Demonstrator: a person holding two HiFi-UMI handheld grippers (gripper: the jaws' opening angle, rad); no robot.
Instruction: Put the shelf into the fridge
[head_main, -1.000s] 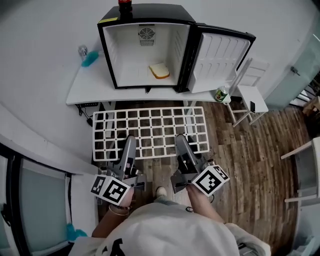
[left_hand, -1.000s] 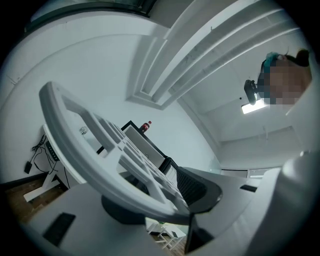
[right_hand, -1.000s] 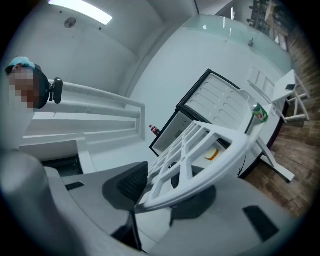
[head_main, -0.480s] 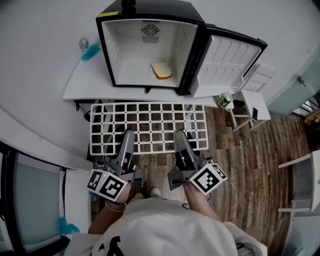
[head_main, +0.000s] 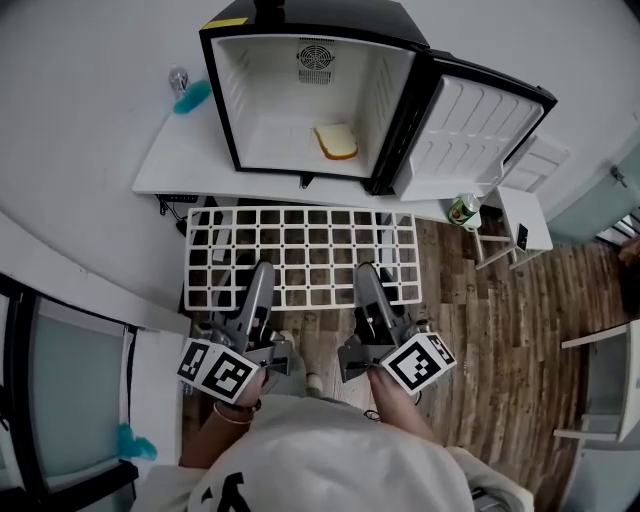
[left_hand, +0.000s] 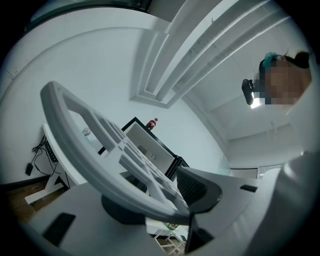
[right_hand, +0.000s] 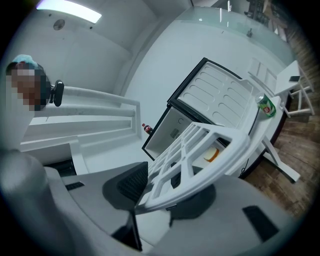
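The open fridge stands on the bench, and just short of it, over the floor, I hold the shelf, a broad white grid, stiff and light I judge but unwieldy, with left gripper and right gripper each clamped on its near edge, spaced for balance.

White plastic shelf, matt; glossy black fridge; wood-plank floor.
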